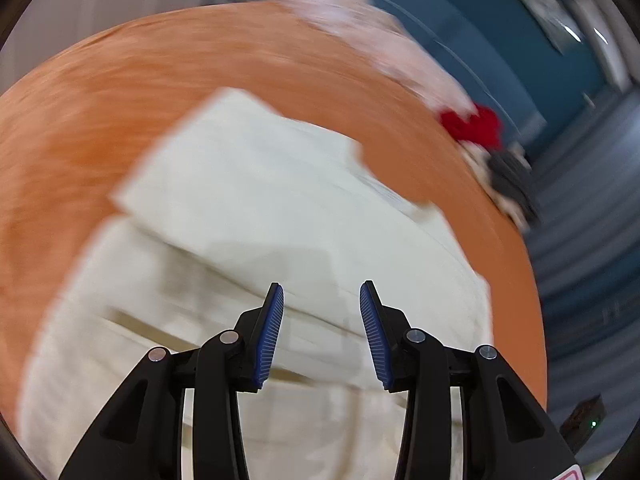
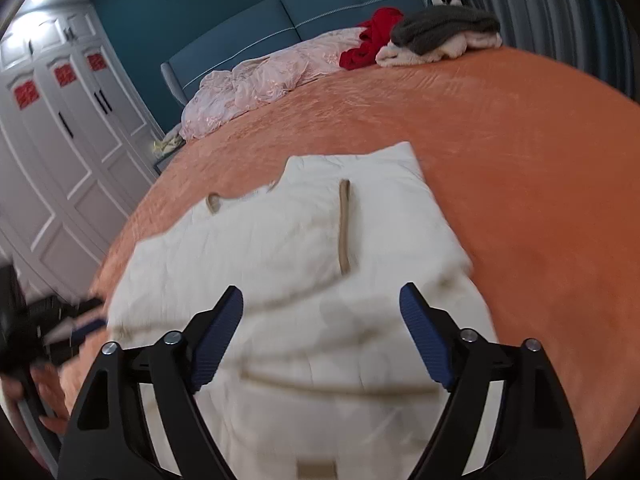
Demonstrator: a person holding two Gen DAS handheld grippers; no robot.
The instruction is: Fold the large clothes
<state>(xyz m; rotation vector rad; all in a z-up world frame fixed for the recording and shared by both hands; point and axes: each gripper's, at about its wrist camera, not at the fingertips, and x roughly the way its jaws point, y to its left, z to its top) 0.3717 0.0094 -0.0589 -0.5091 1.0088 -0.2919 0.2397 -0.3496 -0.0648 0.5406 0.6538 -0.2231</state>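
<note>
Both grippers hang with nothing between their blue ribbed pads: my left gripper (image 1: 321,294) partly spread, my right gripper (image 2: 321,298) spread wide, over the cream quilted garment with tan trim (image 2: 304,232), which lies partly folded on the orange bedspread (image 2: 520,152)

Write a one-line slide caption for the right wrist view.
Right gripper, fingers open and empty, above a partly folded cream garment on an orange bedspread.

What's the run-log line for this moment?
garment: cream jacket partly folded on orange bedspread | left gripper: open, nothing held | right gripper: open, nothing held | both above jacket
</note>
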